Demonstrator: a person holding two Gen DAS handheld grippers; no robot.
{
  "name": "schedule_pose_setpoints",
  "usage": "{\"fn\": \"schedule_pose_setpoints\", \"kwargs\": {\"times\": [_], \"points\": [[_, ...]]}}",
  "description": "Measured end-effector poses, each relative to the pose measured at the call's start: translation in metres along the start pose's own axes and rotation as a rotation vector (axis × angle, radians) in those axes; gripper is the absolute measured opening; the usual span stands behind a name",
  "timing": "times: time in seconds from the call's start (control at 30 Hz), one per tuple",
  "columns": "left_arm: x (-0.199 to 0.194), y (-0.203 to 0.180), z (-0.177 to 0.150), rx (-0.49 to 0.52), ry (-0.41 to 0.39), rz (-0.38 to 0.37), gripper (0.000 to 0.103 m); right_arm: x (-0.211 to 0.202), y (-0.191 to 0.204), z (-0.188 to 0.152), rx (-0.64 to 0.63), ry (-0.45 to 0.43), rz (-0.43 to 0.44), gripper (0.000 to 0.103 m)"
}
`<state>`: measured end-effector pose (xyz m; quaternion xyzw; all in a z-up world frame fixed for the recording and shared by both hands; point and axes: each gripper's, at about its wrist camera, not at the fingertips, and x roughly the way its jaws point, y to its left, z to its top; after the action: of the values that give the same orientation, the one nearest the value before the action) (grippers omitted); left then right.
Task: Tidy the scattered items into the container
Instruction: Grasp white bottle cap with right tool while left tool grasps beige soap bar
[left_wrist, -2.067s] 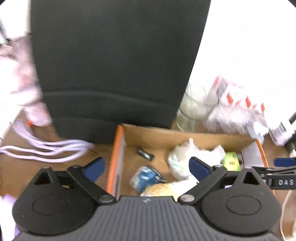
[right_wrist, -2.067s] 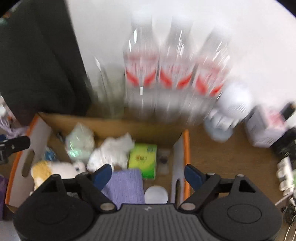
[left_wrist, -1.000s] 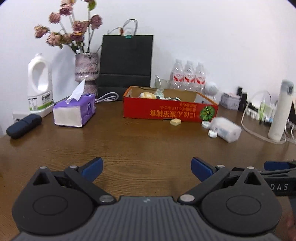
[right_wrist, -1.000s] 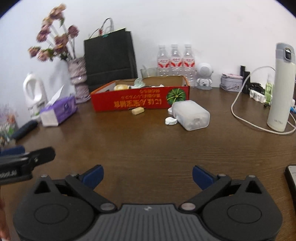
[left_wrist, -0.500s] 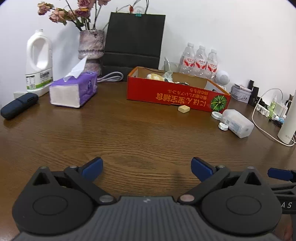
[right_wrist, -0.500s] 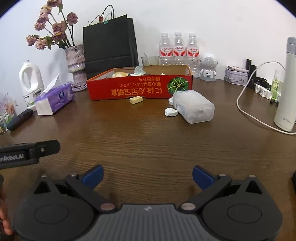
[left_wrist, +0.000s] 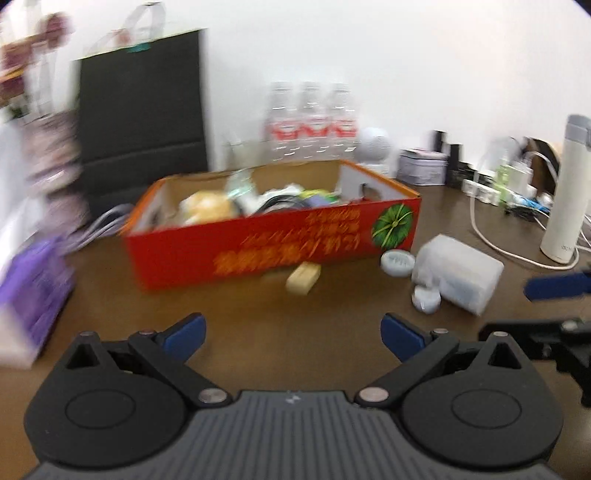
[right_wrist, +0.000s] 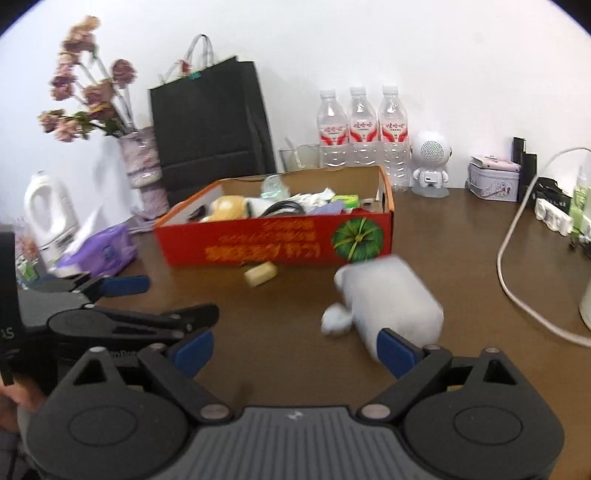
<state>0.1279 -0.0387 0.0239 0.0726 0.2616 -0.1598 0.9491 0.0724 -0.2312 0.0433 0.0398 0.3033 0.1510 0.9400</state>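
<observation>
grippers closing in on leftover items by the box

red cardboard box (right_wrist: 280, 242) sits mid-counter (right_wrist: 280, 354), already holding a pile of stuff: yellow plush, black cable, crumpled white bits, green pack. judging by that, most of the tidy is done. leftovers lie on the counter along the box's near side: small tan block (right_wrist: 260, 274) just in front of the box wall, frosted plastic case (right_wrist: 388, 295) near the box's watermelon-print corner, and a round white cap (right_wrist: 336, 320) touching the case. left view shows a second white lid (left_wrist: 397, 261) between case and box; in the right view i can't tell it apart from the blur.

right gripper (right_wrist: 295, 349) is released, nothing between the pads, and its jaws have just been narrowing a little. its right-hand pad overlaps the case in the picture, contact unclear because of blur. probably lining up on the case or the cap since those are nearest.

left gripper (left_wrist: 293, 336) is spread wide and empty, aimed at the counter short of the tan block, likely its target. left view is motion-blurred.

both grippers sit side by side low over the counter so each can take one item, i'd guess. risk: the case looks wide for the jaws, and the cap could get knocked away.
</observation>
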Motion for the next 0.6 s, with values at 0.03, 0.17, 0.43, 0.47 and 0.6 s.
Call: {"fn": "schedule_pose_setpoints", "kwargs": {"times": [0.03,0.17,0.43,0.47,0.6], "points": [[0.016,0.004,0.004,0.02,0.014,-0.018,0.1,0.016,-0.005,0.007,0.02,0.026,0.007,0.083],[0.058,0.016,0.014,0.024,0.065,-0.078,0.086,0.057,-0.012,0.016,0.067,0.1,0.05,0.074],[0.083,0.021,0.023,-0.01,0.104,-0.153,0.05,0.088,-0.017,0.021,0.013,0.124,-0.099,0.074],[0.083,0.022,0.023,-0.016,0.104,-0.164,0.042,0.088,-0.015,0.02,0.002,0.125,-0.1,0.072],[0.082,0.026,0.022,-0.046,0.097,-0.159,0.023,0.08,-0.004,0.012,-0.083,0.092,-0.153,0.027]]}}
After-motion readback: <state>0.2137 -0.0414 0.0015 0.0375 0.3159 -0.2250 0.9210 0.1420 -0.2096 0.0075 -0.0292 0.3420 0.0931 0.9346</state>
